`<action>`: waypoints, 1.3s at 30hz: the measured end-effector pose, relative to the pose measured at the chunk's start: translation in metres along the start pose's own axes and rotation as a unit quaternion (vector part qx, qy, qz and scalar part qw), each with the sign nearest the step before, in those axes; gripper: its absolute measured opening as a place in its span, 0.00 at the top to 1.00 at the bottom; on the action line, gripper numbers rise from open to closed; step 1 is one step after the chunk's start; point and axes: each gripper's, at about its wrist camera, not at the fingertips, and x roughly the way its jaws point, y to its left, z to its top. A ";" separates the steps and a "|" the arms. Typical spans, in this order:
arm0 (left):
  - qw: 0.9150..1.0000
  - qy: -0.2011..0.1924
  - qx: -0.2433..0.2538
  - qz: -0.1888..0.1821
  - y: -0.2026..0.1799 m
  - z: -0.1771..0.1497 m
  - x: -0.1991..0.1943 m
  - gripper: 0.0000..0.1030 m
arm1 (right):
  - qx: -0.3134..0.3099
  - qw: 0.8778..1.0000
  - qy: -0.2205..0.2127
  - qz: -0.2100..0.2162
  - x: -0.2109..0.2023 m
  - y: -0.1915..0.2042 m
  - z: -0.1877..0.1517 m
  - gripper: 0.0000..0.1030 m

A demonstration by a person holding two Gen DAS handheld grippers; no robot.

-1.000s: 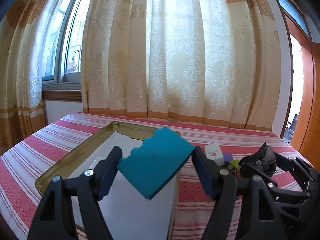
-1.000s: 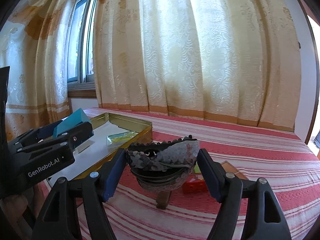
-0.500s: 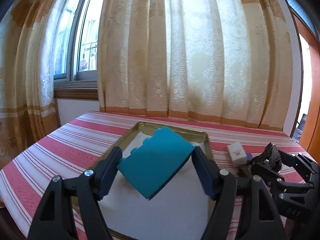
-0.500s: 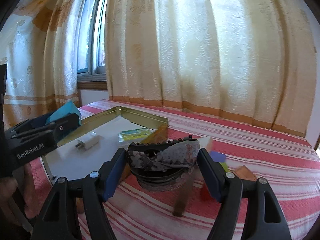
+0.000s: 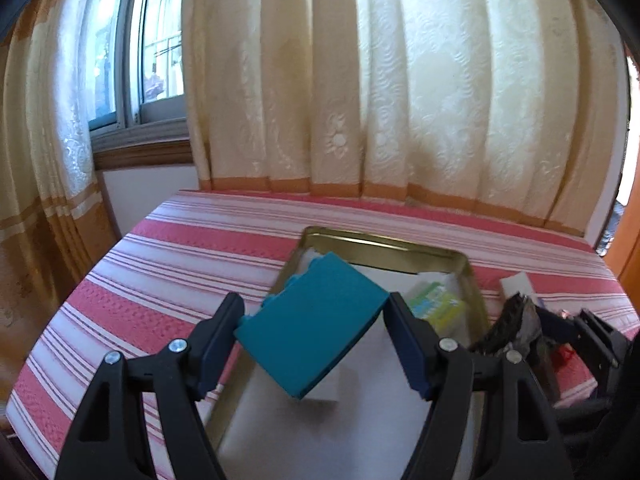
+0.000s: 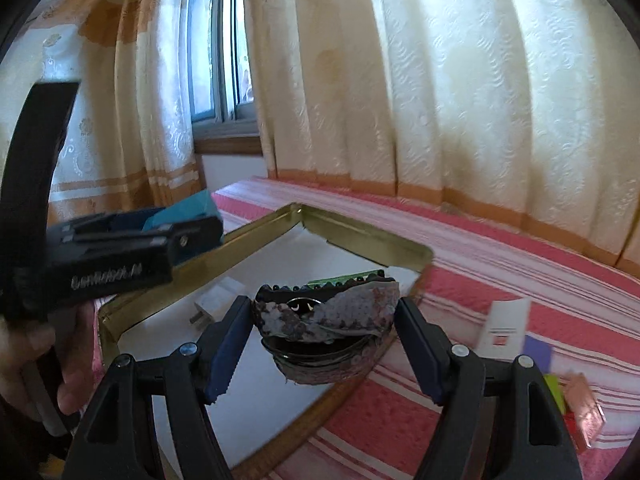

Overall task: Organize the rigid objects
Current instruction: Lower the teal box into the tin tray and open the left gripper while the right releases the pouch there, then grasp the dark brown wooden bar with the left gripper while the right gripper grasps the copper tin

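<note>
My left gripper [image 5: 314, 332] is shut on a teal block [image 5: 312, 324], tilted, held above the near left part of the gold-rimmed tray [image 5: 384, 242]. My right gripper [image 6: 324, 334] is shut on a dark round patterned dish [image 6: 326, 330], held over the tray's [image 6: 360, 234] right rim. The tray has a white floor. In it lie a white plug adapter [image 6: 218, 300] and a green-yellow packet [image 5: 436, 304]. The left gripper [image 6: 120, 252] with the teal block also shows at the left of the right wrist view.
The tray sits on a red-and-white striped cloth [image 5: 192, 264]. To its right lie a white box [image 6: 504, 324], a purple piece [image 6: 536, 350], a lime piece [image 6: 554, 394] and a copper-coloured block [image 6: 582, 404]. Curtains [image 5: 360, 80] and a window [image 5: 132, 60] stand behind.
Both grippers have moved left and over the tray with their objects still held. The tray now lies under both grippers, and the loose items have slid to the right of view.
</note>
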 end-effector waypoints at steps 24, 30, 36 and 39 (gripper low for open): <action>0.998 -0.024 0.033 0.045 -0.022 0.004 -0.023 0.09 | -0.028 1.000 0.013 -0.004 -0.011 0.004 -0.016 0.13; 0.997 -0.061 0.049 -0.002 -0.075 -0.011 -0.058 0.08 | -0.016 0.998 0.003 -0.057 -0.062 -0.037 -0.048 0.13; 0.993 -0.055 0.084 -0.063 -0.144 -0.032 -0.065 0.08 | 0.038 0.992 -0.005 -0.123 -0.107 -0.098 -0.068 0.13; 0.991 -0.030 0.103 -0.081 -0.175 -0.046 -0.054 0.08 | 0.057 0.987 -0.013 -0.147 -0.120 -0.119 -0.073 0.13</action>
